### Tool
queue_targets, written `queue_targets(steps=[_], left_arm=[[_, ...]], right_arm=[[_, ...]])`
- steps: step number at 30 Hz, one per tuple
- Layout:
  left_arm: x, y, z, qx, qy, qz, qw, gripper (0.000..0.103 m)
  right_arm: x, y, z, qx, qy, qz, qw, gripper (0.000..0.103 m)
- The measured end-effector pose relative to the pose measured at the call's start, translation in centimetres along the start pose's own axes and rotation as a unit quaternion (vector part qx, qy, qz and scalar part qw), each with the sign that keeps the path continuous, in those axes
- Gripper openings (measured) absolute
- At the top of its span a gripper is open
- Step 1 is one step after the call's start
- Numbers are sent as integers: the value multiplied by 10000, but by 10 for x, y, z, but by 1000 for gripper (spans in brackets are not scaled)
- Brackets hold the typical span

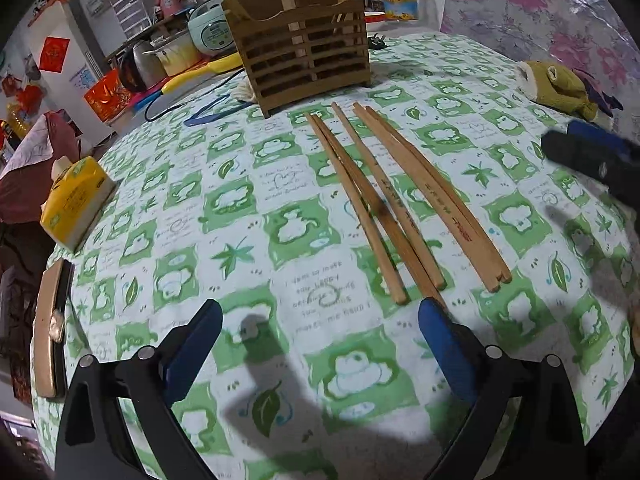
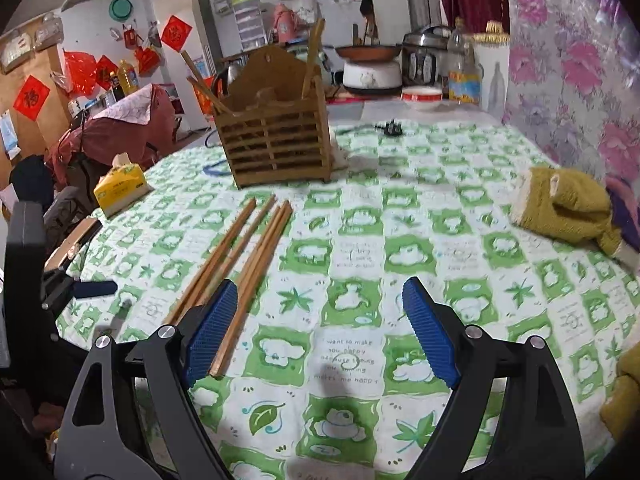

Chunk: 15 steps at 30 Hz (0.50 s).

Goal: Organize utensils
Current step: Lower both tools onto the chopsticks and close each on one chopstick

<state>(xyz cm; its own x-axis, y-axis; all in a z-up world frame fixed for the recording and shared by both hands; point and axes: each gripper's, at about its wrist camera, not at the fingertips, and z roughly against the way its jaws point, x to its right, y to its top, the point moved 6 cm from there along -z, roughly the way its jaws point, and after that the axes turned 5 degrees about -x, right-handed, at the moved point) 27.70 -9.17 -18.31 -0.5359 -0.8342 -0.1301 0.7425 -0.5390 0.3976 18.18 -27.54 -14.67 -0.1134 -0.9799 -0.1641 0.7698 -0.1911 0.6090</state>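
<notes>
**Both grippers wide open above loose chopsticks**

Left gripper (image 1: 320, 344) hangs over the table (image 1: 180, 208) with its blue-padded fingers (image 1: 192, 344) spread wide and nothing between them; only the green-and-white patterned cloth shows in the gap. Its right-hand pad stands just at the near ends of the chopsticks (image 1: 384, 208), whether touching them I cannot tell. Right gripper (image 2: 320, 328) is likewise spread wide and holds nothing, its jaws framing bare cloth. Its left-hand finger (image 2: 212, 332) overlaps the near ends of the chopsticks (image 2: 240, 264) in the right wrist view, with one stick's end showing just beside the pad; contact cannot be judged.

Five wooden chopsticks lie flat on the cloth in a loose fan, near ends spread towards the grippers, far ends drawing closer together and pointing at the holder. Two on one side lie touching along their length, and two on the other side cross.

Beyond their far tips stands a slatted wooden chopstick holder (image 1: 308, 52), upright on the cloth, with a few sticks already standing in it at a tilt (image 2: 200, 84). A yellow tissue pack (image 1: 72, 204) lies near the table's left edge, well apart from the chopsticks, and a mustard-coloured glove (image 2: 568, 208) lies on the right side of the cloth
</notes>
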Motion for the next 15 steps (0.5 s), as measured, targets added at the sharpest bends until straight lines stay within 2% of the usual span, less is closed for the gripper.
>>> queue_targets(steps=[4, 8, 12, 15], left_arm=[[-8, 6, -5, -28, -22, 103, 9999, 99], [-39, 10, -12, -58, 451, 597, 9972, 98], [-58, 9, -20, -257, 2, 1104, 9935, 98], [-61, 9, -22, -298, -129, 1171, 9926, 98]], right_arm=[[6, -4, -7, -187, 270, -199, 9993, 84], [4, -8, -10, -351, 319, -143, 9988, 84], [-21, -19, -12, -627, 479, 536, 9954, 84], [-44, -29, -11, -699, 283, 1220, 9897, 84]])
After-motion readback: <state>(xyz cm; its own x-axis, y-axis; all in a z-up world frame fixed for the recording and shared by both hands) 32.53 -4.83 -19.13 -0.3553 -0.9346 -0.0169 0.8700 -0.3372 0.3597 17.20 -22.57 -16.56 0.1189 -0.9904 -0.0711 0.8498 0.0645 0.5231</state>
